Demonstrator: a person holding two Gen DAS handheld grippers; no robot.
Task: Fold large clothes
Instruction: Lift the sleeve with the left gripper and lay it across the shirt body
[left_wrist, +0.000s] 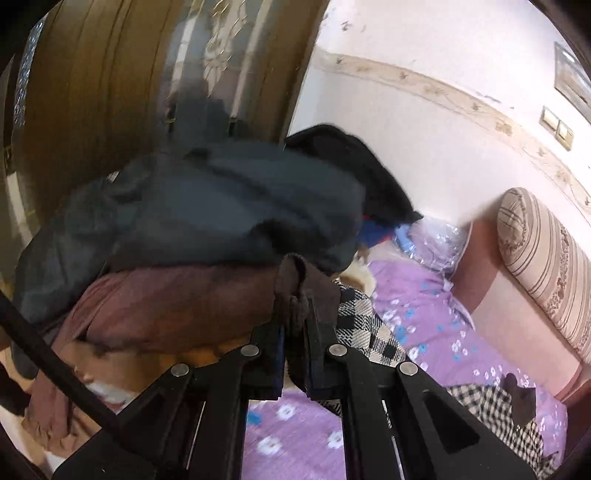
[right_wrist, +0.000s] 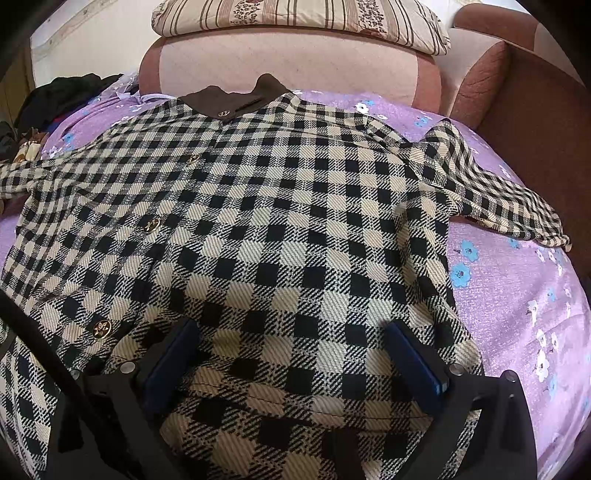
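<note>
A black-and-cream checked jacket (right_wrist: 288, 221) lies spread, front up, on the purple flowered bed sheet (right_wrist: 517, 295), with its brown collar (right_wrist: 236, 99) at the far end. My right gripper (right_wrist: 293, 350) rests open over the jacket's lower part, fingers wide apart and pressing on the cloth. One sleeve (right_wrist: 498, 195) lies out to the right. In the left wrist view my left gripper (left_wrist: 295, 332) is shut on the brown cuff (left_wrist: 295, 288) of the other checked sleeve (left_wrist: 358, 325) and holds it lifted off the sheet (left_wrist: 295, 424).
A pile of other clothes stands ahead of the left gripper: a dark blue-grey garment (left_wrist: 207, 206), a brown one (left_wrist: 166, 306), a black one (left_wrist: 351, 158). A wooden door (left_wrist: 92, 92) stands behind. A striped bolster (right_wrist: 295, 18) lies on the pink headboard (right_wrist: 295, 66).
</note>
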